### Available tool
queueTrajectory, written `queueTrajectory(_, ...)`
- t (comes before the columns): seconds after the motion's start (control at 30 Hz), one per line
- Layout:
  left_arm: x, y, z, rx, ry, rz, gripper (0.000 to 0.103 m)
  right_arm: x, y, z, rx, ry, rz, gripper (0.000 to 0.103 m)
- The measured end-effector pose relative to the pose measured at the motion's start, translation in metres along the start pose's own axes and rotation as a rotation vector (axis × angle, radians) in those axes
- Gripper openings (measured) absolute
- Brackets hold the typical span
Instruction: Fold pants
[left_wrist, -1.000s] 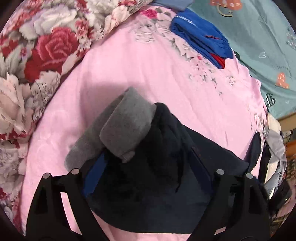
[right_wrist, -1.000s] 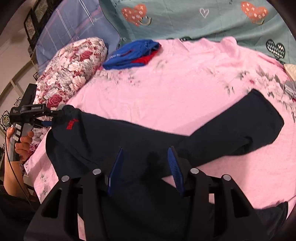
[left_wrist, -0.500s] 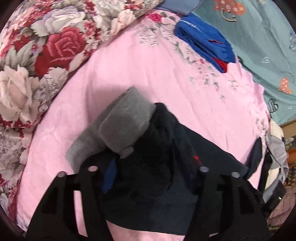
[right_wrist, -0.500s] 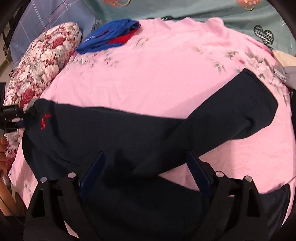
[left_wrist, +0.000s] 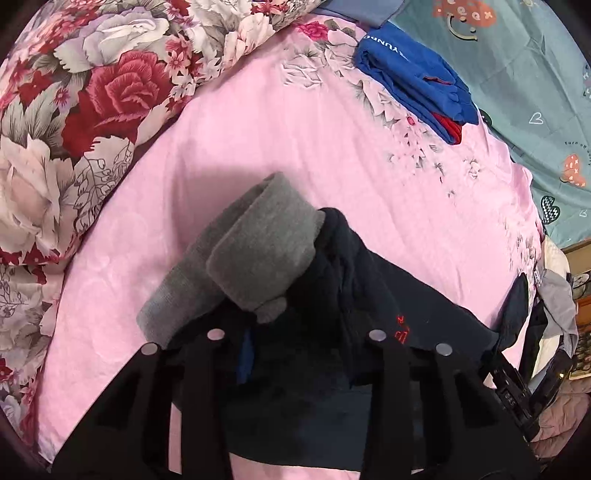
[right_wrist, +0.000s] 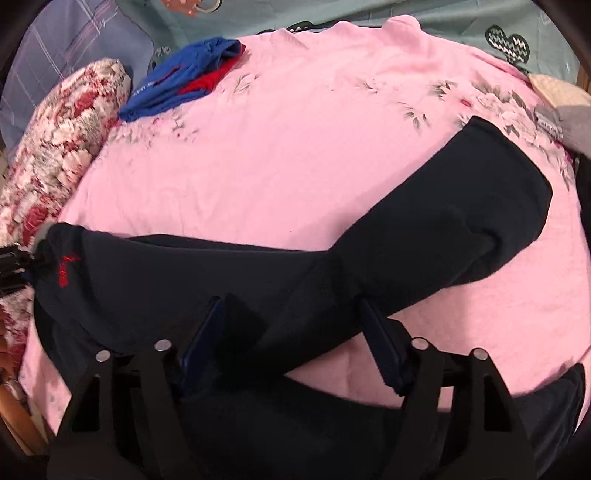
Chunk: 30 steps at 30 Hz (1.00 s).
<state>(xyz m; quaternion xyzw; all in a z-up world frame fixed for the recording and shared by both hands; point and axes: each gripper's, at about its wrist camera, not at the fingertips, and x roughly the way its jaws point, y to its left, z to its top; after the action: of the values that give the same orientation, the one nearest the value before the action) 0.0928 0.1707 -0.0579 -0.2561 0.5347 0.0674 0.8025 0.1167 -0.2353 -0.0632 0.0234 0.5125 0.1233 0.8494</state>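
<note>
Dark navy pants (right_wrist: 388, 258) with a red logo lie across the pink bedsheet (right_wrist: 314, 140), one leg stretching to the far right. In the left wrist view the pants' waist (left_wrist: 332, 295) with its grey inner waistband (left_wrist: 251, 254) bunches between my fingers. My left gripper (left_wrist: 299, 354) is shut on the waist; its fingertips are buried in cloth. My right gripper (right_wrist: 291, 332) is open, its blue pads either side of the pants' middle, low over the cloth.
A floral pillow (left_wrist: 74, 103) lies at the left. Folded blue and red clothes (right_wrist: 184, 88) sit at the far side of the bed, also in the left wrist view (left_wrist: 417, 85). A teal sheet (left_wrist: 524, 74) lies behind. More clothes (left_wrist: 554, 306) pile at the right edge.
The left gripper has closed on the pants' waist. The right gripper opened wide, then narrowed a little, and moved lower over the pants.
</note>
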Motion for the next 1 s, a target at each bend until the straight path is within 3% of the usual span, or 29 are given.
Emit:
queueTrajectory(0.03,0.002,0.0,0.0,-0.002,0.003,0.001,0.036,0.001,-0.002,0.0,0.001,-0.006,-0.022,0.059)
queueTrajectory(0.1,0.007,0.002,0.001,-0.006,0.009,0.007,0.03,-0.001,-0.01,-0.001,0.027,-0.026,-0.034,0.03)
queueTrajectory(0.17,0.009,0.002,0.003,-0.005,0.009,0.019,0.023,-0.004,-0.026,-0.004,0.084,-0.028,0.018,0.011)
queueTrajectory(0.3,-0.018,-0.01,0.0,0.063,-0.046,0.01,0.02,-0.034,-0.048,-0.014,0.175,-0.099,0.145,0.005)
queueTrajectory(0.43,-0.059,-0.011,-0.021,0.143,-0.106,0.002,0.02,-0.084,-0.046,-0.031,0.163,-0.167,0.207,0.005)
queueTrajectory(0.53,-0.069,0.004,-0.043,0.156,-0.122,0.055,0.02,-0.108,-0.041,-0.059,0.144,-0.164,0.248,0.004)
queueTrajectory(0.67,-0.025,0.027,-0.056,0.134,-0.018,0.175,0.036,-0.084,-0.034,-0.091,0.134,-0.055,0.242,0.004)
queueTrajectory(0.73,-0.007,0.029,-0.059,0.157,-0.001,0.194,0.04,-0.054,-0.035,-0.101,0.152,0.034,0.213,0.004)
queueTrajectory(0.83,-0.014,0.027,-0.062,0.171,-0.013,0.2,0.045,-0.053,-0.033,-0.102,0.135,0.038,0.212,0.006)
queueTrajectory(0.87,-0.02,0.025,-0.061,0.188,0.0,0.202,0.051,-0.056,-0.032,-0.1,0.123,0.042,0.211,0.02)
queueTrajectory(0.9,-0.025,0.023,-0.061,0.202,0.0,0.209,0.066,-0.064,-0.032,-0.096,0.106,0.027,0.198,0.036)
queueTrajectory(0.97,-0.042,0.019,-0.063,0.233,-0.063,0.265,0.087,-0.083,-0.037,-0.087,0.085,-0.052,0.146,0.051)
queueTrajectory(1.0,-0.057,0.019,-0.063,0.233,-0.124,0.284,0.088,-0.093,-0.041,-0.078,0.077,-0.103,0.085,0.057)
